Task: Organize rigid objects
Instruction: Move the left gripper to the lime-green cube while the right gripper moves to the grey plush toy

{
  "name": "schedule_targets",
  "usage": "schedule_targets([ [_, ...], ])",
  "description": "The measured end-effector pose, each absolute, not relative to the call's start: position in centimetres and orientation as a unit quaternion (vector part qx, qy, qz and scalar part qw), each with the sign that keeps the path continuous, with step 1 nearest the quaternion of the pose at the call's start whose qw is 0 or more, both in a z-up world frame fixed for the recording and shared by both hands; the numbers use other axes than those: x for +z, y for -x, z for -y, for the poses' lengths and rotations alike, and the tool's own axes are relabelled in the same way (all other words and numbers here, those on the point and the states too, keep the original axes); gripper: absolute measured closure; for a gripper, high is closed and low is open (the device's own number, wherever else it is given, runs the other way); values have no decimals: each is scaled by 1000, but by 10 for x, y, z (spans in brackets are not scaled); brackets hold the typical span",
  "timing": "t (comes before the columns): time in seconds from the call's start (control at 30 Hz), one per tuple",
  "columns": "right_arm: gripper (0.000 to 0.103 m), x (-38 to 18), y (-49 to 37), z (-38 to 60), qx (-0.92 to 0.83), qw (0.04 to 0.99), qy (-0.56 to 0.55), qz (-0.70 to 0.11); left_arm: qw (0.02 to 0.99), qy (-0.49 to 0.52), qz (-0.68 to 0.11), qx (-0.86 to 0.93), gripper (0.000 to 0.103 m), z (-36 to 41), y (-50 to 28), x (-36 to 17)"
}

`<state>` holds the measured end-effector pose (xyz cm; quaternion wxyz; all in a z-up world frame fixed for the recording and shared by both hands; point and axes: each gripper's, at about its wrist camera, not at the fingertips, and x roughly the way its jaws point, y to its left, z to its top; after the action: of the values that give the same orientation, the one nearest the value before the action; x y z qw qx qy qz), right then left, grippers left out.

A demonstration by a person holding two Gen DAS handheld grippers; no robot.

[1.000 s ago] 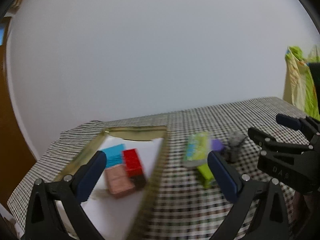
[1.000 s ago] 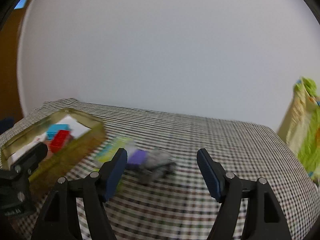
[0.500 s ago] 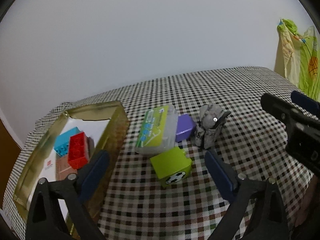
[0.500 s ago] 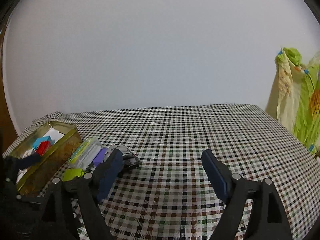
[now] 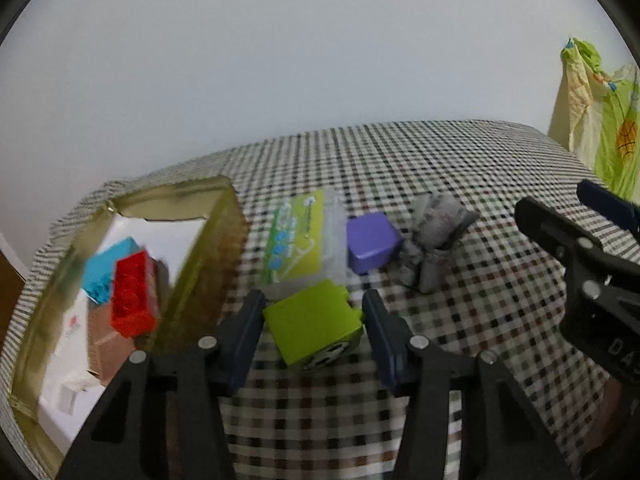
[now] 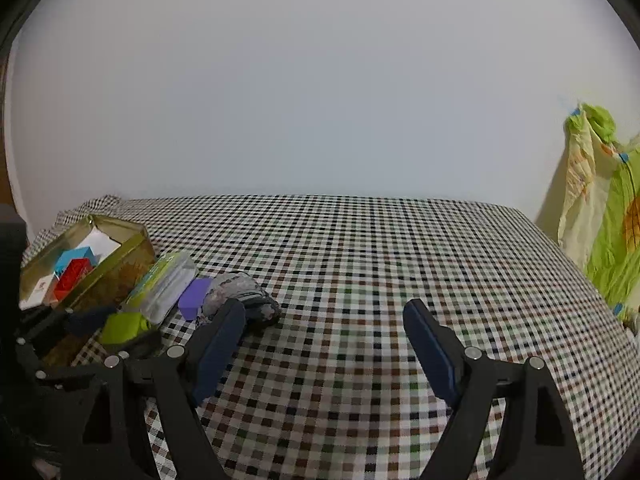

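A lime green block [image 5: 316,324] with a football print lies on the checked tablecloth [image 5: 440,168]. My left gripper [image 5: 313,305] straddles it with its jaws closing, and both blue pads touch the block's sides. Just behind are a clear plastic box with a green label [image 5: 304,236], a purple block [image 5: 370,240] and a grey stone-like lump [image 5: 436,232]. The gold tin [image 5: 218,236] at left holds a red brick [image 5: 130,296], a blue brick [image 5: 106,268] and a brown block [image 5: 108,344]. My right gripper [image 6: 325,312] hovers open over bare cloth, right of the lump [image 6: 240,296].
A plain white wall rises behind the table. A yellow and green cloth [image 6: 600,208] hangs past the table's right edge. The tin [image 6: 120,256] sits near the table's left edge. Checked cloth stretches to the right of the objects.
My left gripper came down and forward onto the green block, and its jaws narrowed from wide to touching the block. The right gripper's jaws widened a little and it shifted slightly.
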<state>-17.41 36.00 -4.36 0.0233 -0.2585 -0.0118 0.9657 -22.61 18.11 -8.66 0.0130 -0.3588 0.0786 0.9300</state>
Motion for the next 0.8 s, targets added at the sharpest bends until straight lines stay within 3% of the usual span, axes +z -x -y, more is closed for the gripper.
schedule_targets([
  [0.17, 20, -47, 195, -341, 960, -13, 272, 61, 6, 351, -76, 933, 53, -170, 229, -85],
  [0.8, 20, -74, 246, -308, 916, -75, 377, 115, 17, 353, -54, 934, 53, -142, 244, -89],
])
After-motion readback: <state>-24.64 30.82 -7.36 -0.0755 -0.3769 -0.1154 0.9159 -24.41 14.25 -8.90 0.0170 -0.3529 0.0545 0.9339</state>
